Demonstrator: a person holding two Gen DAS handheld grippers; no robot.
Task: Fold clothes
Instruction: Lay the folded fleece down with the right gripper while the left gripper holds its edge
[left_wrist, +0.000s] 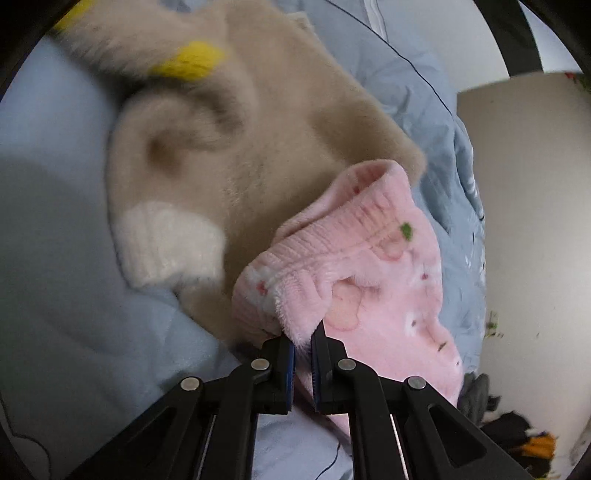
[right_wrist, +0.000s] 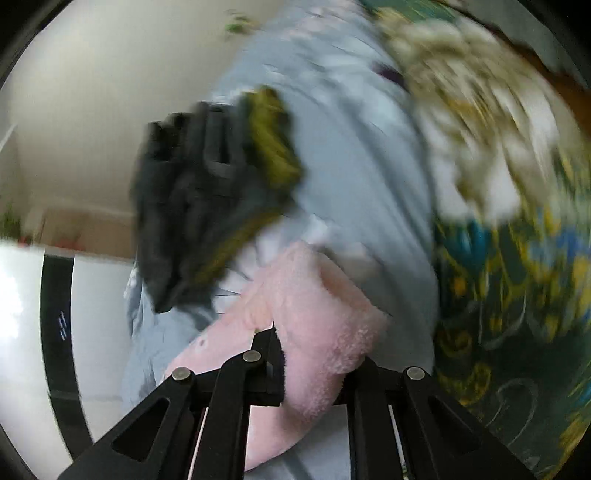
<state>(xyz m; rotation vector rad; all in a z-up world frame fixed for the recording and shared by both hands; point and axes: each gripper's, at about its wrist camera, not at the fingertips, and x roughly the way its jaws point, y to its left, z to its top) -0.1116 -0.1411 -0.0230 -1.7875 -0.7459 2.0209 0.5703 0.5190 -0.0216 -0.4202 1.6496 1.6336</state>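
Note:
A pink fleece garment (left_wrist: 369, 266) with a ribbed waistband and small prints hangs over the pale blue bedding (left_wrist: 66, 258). My left gripper (left_wrist: 303, 341) is shut on the waistband's edge. In the right wrist view the same pink garment (right_wrist: 321, 317) bulges over my right gripper (right_wrist: 314, 354), which is shut on a thick fold of it; the right finger is hidden under the fleece. Behind the pink piece lies a beige fluffy sweater (left_wrist: 266, 140) with a white cuff (left_wrist: 166, 247) and yellow patches.
A dark folded pile with an olive layer (right_wrist: 207, 199) rests on the bedding (right_wrist: 369, 184). A green, blue and yellow patterned fabric (right_wrist: 517, 295) fills the right side. A white wall (left_wrist: 535, 221) borders the bed, with dark clothes (left_wrist: 517, 432) at its lower edge.

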